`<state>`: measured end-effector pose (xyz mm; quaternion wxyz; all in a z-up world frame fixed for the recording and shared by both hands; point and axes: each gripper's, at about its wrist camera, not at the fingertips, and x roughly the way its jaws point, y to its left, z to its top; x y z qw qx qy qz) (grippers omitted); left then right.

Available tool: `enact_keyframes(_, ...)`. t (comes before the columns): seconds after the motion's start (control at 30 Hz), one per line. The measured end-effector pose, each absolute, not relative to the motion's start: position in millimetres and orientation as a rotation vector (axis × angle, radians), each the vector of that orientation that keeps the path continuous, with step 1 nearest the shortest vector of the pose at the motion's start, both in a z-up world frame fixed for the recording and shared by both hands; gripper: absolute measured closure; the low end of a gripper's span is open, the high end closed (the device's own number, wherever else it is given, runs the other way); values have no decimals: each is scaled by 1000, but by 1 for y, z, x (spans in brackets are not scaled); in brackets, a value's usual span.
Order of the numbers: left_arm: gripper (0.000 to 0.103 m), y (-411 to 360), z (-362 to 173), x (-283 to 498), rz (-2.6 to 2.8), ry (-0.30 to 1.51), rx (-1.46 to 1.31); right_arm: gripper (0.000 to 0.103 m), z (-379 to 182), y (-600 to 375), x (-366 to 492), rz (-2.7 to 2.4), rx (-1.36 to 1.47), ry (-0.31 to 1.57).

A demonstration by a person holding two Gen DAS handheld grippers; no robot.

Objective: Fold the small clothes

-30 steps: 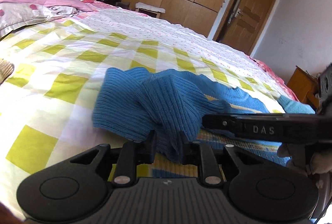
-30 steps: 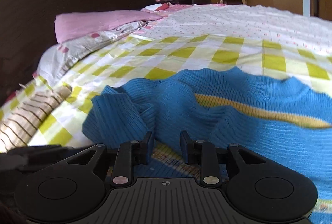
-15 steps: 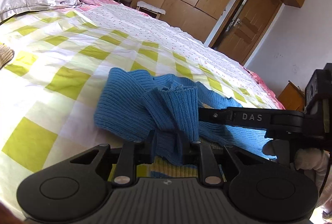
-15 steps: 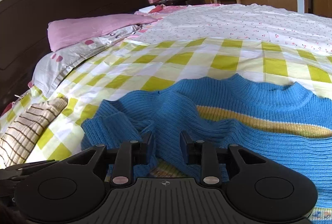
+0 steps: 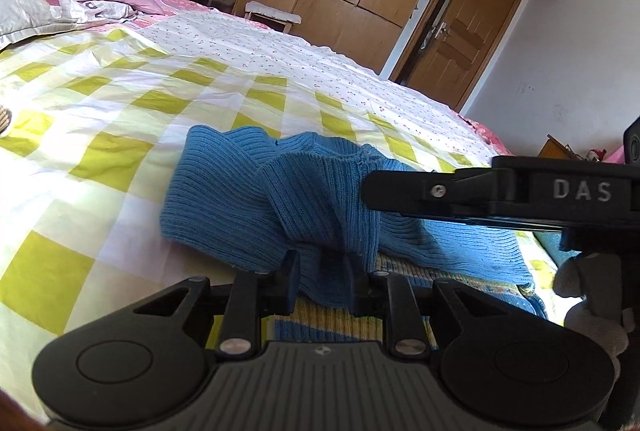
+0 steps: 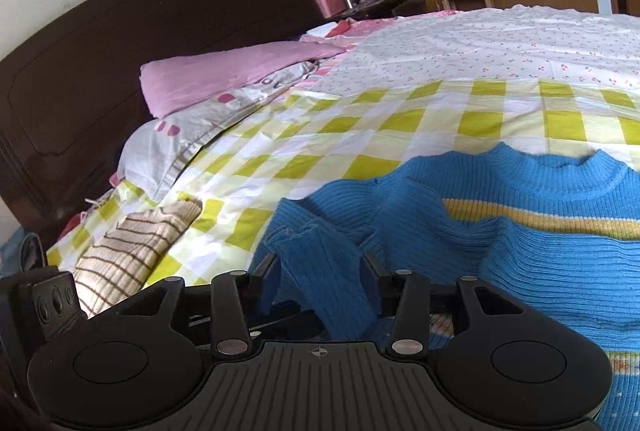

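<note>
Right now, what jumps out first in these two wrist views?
The blue sweater with its yellow stripe, lying on the yellow-checked bedspread. The left gripper pinches its bunched sleeve; the right gripper, whose jaws have just been opening, straddles that sleeve without pressing. A pink pillow lies by the dark headboard.

bright daylight | glare on sheet, probably overexposed | fisheye-bent edges

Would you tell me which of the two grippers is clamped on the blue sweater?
The left gripper pinches the sweater; the right gripper has just opened.
</note>
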<state>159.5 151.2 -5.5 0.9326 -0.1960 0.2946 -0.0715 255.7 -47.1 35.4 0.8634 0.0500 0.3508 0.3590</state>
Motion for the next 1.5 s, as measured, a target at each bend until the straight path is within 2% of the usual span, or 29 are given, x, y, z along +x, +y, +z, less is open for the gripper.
enact_keyframes(0.17, 75, 150, -4, 157, -148, 596, -381, 61, 22, -25, 274, 734, 52, 789)
enact_keyframes(0.23, 75, 151, -4, 157, -149, 596, -383, 90, 19, -23, 280, 737, 62, 831)
enact_keyframes(0.27, 75, 151, -4, 157, -151, 595, -384, 91, 18, -24, 283, 738, 79, 849)
enact_keyframes(0.5, 74, 140, 9, 144, -175, 514, -317, 95, 63, -46, 307, 698, 238, 774)
enact_keyframes(0.67, 68, 116, 16, 137, -228, 458, -242, 95, 117, -58, 319, 727, 376, 661)
enact_keyframes(0.87, 67, 95, 11, 175, -183, 499, -222, 95, 159, -64, 310, 796, 412, 553)
enact_keyframes(1.03, 67, 92, 2, 222, -23, 508, -222, 95, 159, -82, 308, 762, 390, 543)
enact_keyframes(1.17, 67, 94, -18, 244, 65, 615, -244, 95, 149, -113, 312, 705, 424, 545)
enact_keyframes(1.5, 66, 85, -10, 212, 109, 661, -183, 95, 96, -219, 313, 471, 551, 567)
